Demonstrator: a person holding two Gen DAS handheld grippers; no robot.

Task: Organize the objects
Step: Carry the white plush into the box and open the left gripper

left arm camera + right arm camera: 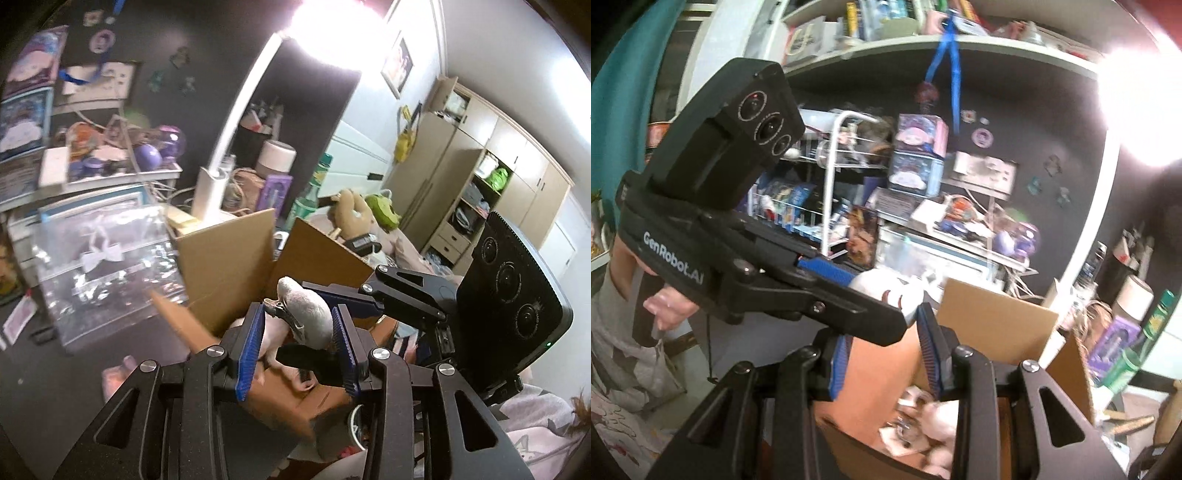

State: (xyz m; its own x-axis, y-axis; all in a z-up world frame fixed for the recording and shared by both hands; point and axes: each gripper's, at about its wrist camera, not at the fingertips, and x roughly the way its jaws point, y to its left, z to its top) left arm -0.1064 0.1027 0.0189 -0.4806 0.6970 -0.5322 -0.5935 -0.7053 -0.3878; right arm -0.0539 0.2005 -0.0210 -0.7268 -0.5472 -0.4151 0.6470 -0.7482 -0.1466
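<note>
My left gripper (298, 334) is shut on a grey-and-white plush toy (308, 310) with pale pink limbs and holds it above an open cardboard box (225, 258). In the right wrist view the same toy (886, 291) shows white between the left gripper's blue pads (827, 269), over the box (997, 314). My right gripper (886, 354) is open with a box flap (882, 365) between its fingers. Soft pale toys (934, 413) lie inside the box.
A clear plastic case (107, 266) stands left of the box. Cluttered shelves (923, 206) with boxed toys are behind. A white lamp (221, 162), bottles (310, 199) and plush toys (354, 210) stand beyond the box. Wardrobes (480, 177) line the right wall.
</note>
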